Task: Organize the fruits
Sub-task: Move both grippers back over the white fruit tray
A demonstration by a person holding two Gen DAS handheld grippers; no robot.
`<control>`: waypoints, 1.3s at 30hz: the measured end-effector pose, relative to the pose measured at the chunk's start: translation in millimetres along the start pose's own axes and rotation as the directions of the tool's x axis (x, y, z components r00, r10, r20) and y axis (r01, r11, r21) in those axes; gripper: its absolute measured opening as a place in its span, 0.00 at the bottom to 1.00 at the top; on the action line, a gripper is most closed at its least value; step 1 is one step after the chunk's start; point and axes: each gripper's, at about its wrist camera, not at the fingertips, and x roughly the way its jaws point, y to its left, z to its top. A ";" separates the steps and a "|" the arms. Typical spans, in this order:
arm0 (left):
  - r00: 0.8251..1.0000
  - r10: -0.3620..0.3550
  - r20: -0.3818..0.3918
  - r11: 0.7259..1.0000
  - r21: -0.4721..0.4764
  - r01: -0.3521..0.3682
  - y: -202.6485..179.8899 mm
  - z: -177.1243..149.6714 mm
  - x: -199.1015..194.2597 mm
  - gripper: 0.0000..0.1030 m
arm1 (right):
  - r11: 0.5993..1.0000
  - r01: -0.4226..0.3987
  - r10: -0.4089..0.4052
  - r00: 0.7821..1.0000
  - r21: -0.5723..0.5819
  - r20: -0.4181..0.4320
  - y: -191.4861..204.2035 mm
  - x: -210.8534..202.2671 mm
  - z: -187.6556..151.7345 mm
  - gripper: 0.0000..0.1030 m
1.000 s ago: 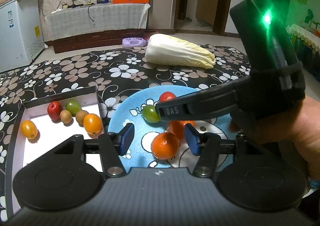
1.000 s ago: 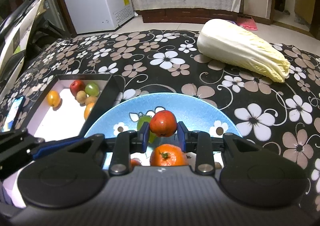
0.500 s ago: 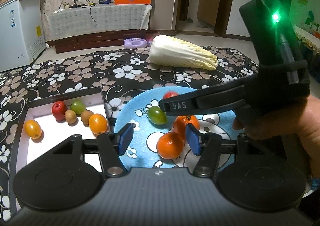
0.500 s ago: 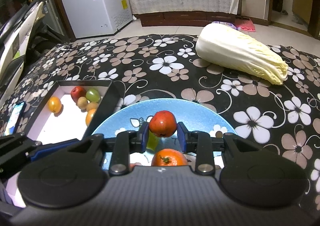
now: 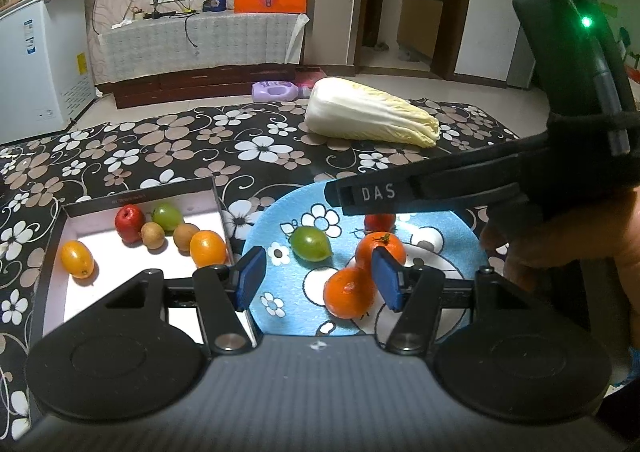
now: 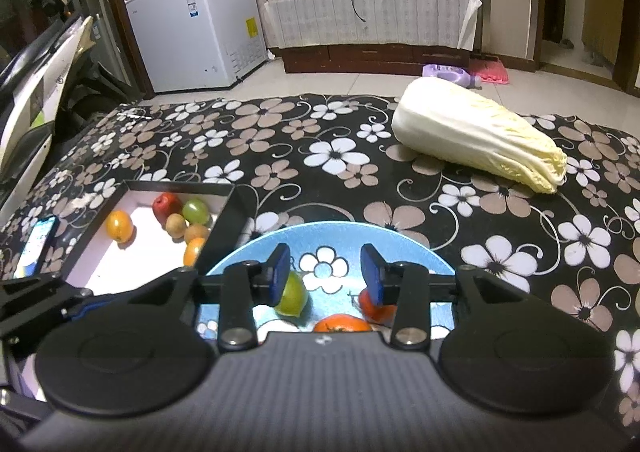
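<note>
The right gripper has just been opening; its fingers stand released with nothing between them. The red fruit now rests on the blue plate, at two o'clock from the green fruit. The left gripper hangs released by an orange. These fruits look light, round and smooth, likely to roll; pinch across the middle.

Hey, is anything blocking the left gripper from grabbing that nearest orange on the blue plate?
Nothing visible does. The nearest orange lies just ahead of the open left gripper, beside its right pad. The right gripper, jaws just opened with nothing between them, hangs farther back near the red fruit.
</note>
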 end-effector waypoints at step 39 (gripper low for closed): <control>0.993 0.113 -0.019 0.989 -0.094 -0.114 87.9 -20.4 -48.2 0.67 | 0.991 -0.129 0.130 0.991 -0.042 0.011 62.7 29.7 8.0 0.40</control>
